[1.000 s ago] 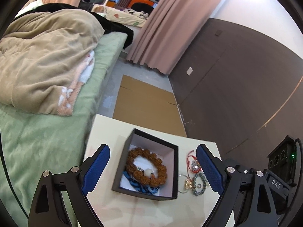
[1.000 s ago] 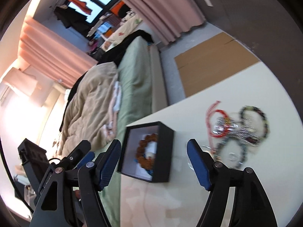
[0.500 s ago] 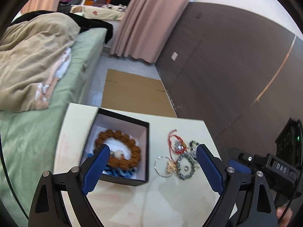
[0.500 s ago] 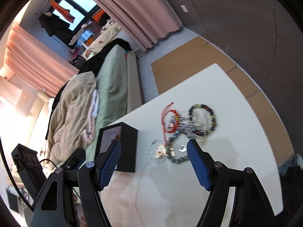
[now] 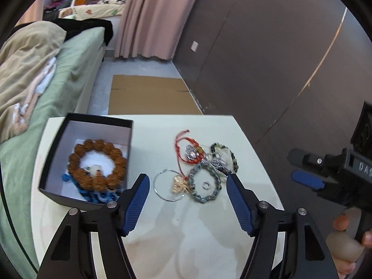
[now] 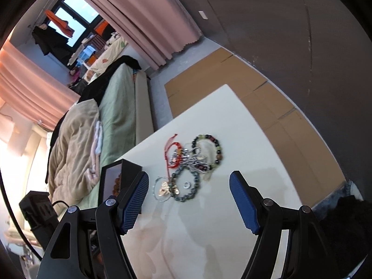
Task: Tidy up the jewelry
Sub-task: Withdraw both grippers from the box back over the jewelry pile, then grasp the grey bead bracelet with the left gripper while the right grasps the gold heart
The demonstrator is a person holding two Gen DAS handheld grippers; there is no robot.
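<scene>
A black jewelry box (image 5: 58, 144) sits at the table's left, with a brown bead bracelet (image 5: 97, 165) and a blue piece (image 5: 97, 196) inside. A pile of jewelry lies to its right: a red cord bracelet (image 5: 186, 148), a grey-green bead bracelet (image 5: 204, 186), a dark bead bracelet (image 5: 229, 155), a silver hoop (image 5: 166, 187) and a gold charm (image 5: 180, 184). My left gripper (image 5: 187, 201) is open and empty above the near side of the pile. My right gripper (image 6: 189, 200) is open and empty, near the pile (image 6: 193, 162); it also shows in the left wrist view (image 5: 307, 181). The box (image 6: 125, 174) is at its left.
The white table (image 5: 186, 232) stands beside a bed with a green sheet (image 5: 69, 74) and beige blanket. Flat cardboard (image 5: 148, 95) lies on the floor beyond the table. A dark wall (image 5: 267, 69) runs along the right.
Both grippers have swung right, from over the box toward the jewelry pile. The pile now sits between the left gripper's fingers. Both stay open.
</scene>
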